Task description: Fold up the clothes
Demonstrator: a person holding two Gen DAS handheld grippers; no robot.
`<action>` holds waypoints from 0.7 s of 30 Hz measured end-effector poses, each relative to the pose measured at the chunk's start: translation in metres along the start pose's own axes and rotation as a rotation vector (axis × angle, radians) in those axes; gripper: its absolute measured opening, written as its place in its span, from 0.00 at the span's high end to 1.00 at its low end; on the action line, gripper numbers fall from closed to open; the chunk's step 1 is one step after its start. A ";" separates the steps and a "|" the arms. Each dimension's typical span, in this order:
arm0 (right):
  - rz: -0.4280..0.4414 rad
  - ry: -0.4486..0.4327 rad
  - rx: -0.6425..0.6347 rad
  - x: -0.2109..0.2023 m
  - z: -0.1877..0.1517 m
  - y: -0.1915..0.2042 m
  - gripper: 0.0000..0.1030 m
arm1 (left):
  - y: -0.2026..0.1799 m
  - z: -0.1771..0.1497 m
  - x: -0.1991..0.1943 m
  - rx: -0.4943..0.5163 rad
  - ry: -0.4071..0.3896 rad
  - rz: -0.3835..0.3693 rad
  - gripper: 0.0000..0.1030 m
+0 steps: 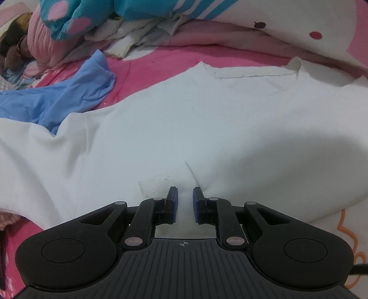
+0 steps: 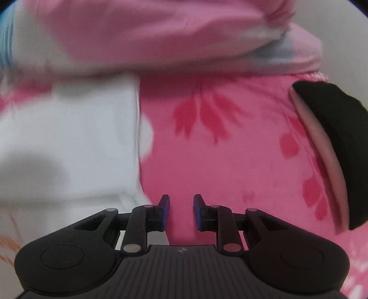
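A pink floral bedsheet [image 2: 230,149] covers the bed and fills most of the right wrist view, with darker pink leaf shapes printed across it. A bundle of bedding, a pink-and-white quilt [image 1: 287,30] with dots, lies heaped along the far side, and a turquoise cloth with pink spots [image 1: 66,18] sits on top of it at the left.

The white sweatshirt [image 1: 184,119] is spread flat on the sheet, neckline toward the quilt, and takes up the middle of the left wrist view; its right edge shows blurred at the left of the right wrist view. A blue garment [image 1: 57,96] lies crumpled beside its left shoulder, partly under the white sleeve. A black item with a pale rim [image 2: 333,149] lies on the sheet at the right edge.

The ribbed cuff [image 1: 168,184] of the sweatshirt lies folded onto the body. The left gripper [image 1: 185,202] stands over it, jaws slightly apart with cuff fabric in the gap, not pinched. The right gripper [image 2: 181,211] hangs over bare sheet just beside the sweatshirt's edge, jaws a little apart and empty.
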State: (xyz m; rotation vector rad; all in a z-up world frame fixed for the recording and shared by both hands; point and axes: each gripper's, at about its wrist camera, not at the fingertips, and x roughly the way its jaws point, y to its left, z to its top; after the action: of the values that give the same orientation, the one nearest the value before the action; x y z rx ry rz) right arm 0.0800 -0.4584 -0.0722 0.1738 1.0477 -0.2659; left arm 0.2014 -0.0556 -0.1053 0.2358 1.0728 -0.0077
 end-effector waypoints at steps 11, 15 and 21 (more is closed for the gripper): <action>0.323 -0.093 -0.071 0.099 0.097 0.025 0.92 | -0.023 -0.012 0.003 0.083 -0.044 0.151 0.82; 0.299 -0.138 0.028 0.132 0.127 0.013 1.00 | -0.023 -0.015 0.004 0.076 -0.048 0.173 0.82; 0.315 -0.135 0.106 0.116 0.137 -0.016 1.00 | -0.021 -0.014 0.004 0.046 -0.043 0.176 0.81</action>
State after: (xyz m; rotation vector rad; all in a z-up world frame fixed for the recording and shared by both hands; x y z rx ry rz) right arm 0.2437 -0.5258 -0.1067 0.4073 0.8585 -0.0466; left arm 0.1890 -0.0731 -0.1194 0.3695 1.0068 0.1197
